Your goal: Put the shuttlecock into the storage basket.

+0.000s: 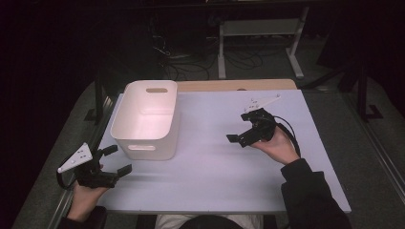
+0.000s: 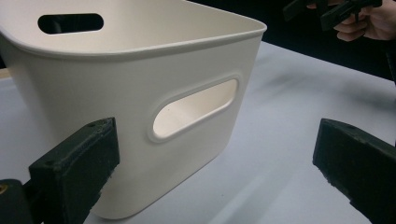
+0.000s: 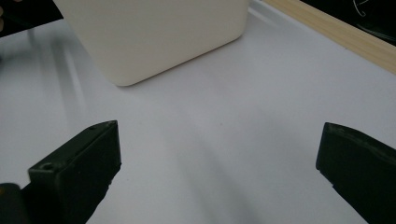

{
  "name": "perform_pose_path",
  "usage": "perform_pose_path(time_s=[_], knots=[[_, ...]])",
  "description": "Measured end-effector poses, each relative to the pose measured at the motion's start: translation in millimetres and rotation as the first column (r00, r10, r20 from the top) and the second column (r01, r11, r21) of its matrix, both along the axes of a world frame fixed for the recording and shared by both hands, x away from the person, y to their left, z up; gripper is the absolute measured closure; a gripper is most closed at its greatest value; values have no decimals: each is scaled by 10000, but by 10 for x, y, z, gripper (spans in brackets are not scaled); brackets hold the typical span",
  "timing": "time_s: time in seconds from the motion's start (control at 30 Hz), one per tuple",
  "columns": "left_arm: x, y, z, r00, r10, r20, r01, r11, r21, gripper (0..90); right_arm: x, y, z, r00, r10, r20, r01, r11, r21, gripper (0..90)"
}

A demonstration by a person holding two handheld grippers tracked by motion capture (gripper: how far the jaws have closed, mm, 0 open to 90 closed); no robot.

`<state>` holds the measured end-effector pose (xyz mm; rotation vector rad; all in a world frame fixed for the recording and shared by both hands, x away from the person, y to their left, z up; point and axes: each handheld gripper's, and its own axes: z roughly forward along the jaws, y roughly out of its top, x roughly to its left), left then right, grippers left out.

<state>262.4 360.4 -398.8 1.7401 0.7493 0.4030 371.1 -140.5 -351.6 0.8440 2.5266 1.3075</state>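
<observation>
I take this for a lab or test room set up for recording, not a home. My bench is a plain white sheet laid over a wooden top, whose bare edge shows along the far side. Past it I see a dark floor with loose black cables running across it, and the white metal legs of another workstation frame standing farther back. Dark metal posts rise at the bench's sides. The surroundings are unlit and black while the bench top alone is brightly lit. The one furnishing on it is a plain white plastic bin.
</observation>
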Motion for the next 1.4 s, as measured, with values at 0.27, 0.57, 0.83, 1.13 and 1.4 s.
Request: perform_pose_path(time_s=[0.27,0.57,0.83,1.13,1.4], knots=[[1,0,0,10000,-2,-11,2,10000,9,3,-27,-96,-39,9999,-102,-3,102,9999,14,0],[2,-1,0,10000,33,-9,-33,10000,2,3,-92,-236,-81,9995,-303,-6,303,9994,169,0],[1,1,0,10000,32,-10,-32,10000,15,3,-129,-315,-126,9991,-399,-108,403,9986,337,0],[0,2,1,10000,48,-5,-48,10000,19,3,-196,-431,-224,9980,-562,-295,577,9971,497,0],[-2,3,1,10000,80,-15,-80,10000,15,3,-261,-557,-305,9963,-742,-436,767,9954,581,0]])
